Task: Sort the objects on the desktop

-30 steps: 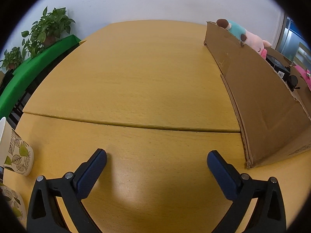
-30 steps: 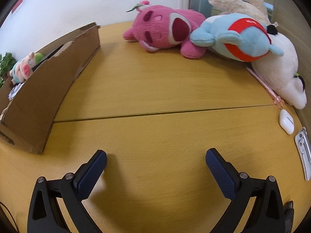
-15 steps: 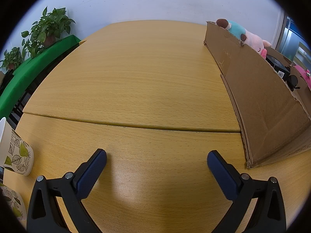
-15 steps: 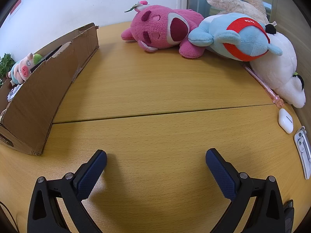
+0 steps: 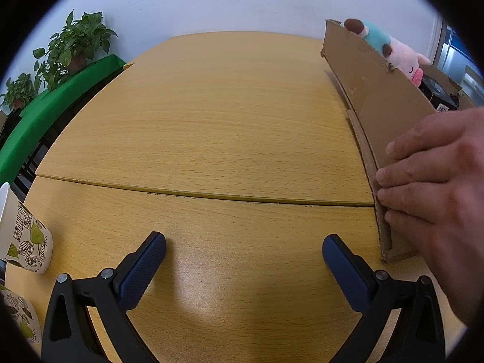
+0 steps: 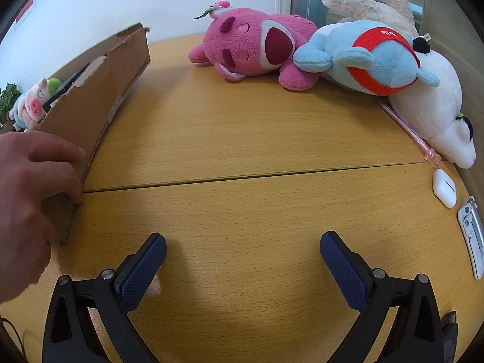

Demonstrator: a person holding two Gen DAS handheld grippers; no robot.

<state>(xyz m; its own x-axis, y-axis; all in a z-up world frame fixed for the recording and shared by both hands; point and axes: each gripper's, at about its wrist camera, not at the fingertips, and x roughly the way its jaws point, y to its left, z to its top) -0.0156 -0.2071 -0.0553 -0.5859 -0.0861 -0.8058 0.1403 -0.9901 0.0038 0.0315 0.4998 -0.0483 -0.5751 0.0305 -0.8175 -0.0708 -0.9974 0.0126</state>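
**Between the two grippers, a hand on the cardboard box**

Right of the left gripper [image 5: 243, 255], whose jaws stand spread wide and hold nothing, a bare hand [image 5: 435, 187] lies across the near end of the cardboard box [image 5: 384, 99], its fingers [image 5: 402, 175] pressed on the box's side wall. A small pig plush [image 5: 393, 48] and a black item peek over the box's rim further out. Ahead of these jaws the wooden counter [image 5: 211, 127] is bare; off to their left stand two leaf-printed paper cups [image 5: 27, 242].

The right gripper [image 6: 242, 254] hovers low over the counter with its jaws also spread apart and empty. The box and hand sit to the left of these jaws. Far ahead lie a pink plush [image 6: 254, 51], a blue plush with a red band [image 6: 369, 57] and a white plush [image 6: 435, 112], touching one another. To the right of the jaws, near the counter edge, lie a pink pen [image 6: 408, 130], a white earbud case [image 6: 444, 188] and a silver clip-like object [image 6: 472, 233].
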